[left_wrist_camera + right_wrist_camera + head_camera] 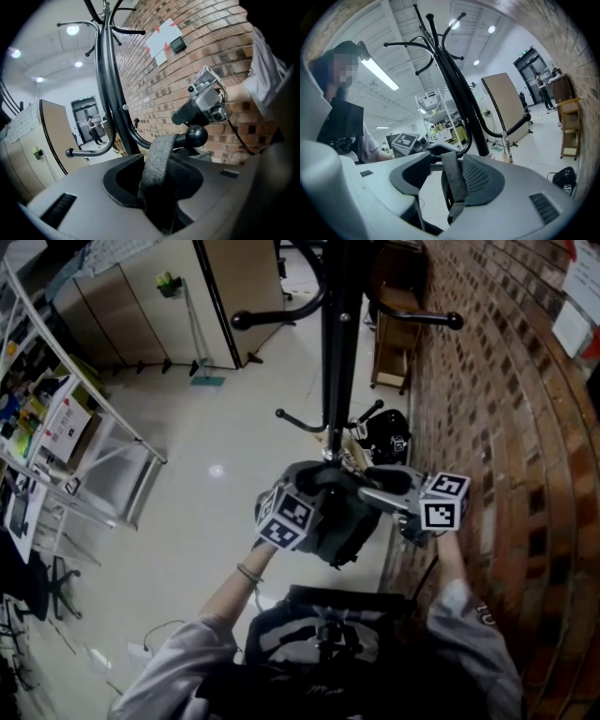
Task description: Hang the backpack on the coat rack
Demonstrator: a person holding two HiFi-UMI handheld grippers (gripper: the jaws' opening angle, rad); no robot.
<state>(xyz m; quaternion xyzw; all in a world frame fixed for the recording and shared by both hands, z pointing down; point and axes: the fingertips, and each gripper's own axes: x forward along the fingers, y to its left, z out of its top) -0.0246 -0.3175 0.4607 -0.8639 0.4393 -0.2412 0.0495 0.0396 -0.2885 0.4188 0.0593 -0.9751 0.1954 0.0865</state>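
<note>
Hanging by its grey woven strap (pixel 157 154) over a ball-tipped hook (pixel 197 136) of the black metal coat rack (pixel 337 352), the dark grey backpack (pixel 342 521) sits close beside the pole. The left gripper (pixel 157 180) and right gripper (pixel 447 173) both have their jaws spread, with the strap between them but not pinched. A red brick wall (pixel 506 427) crowds the right side. A small wooden stand (pixel 394 343) and a black rounded thing (pixel 389 432) rest on the pale glossy floor (pixel 206 446), and white wire shelving (pixel 84 446) stands at the left.
</note>
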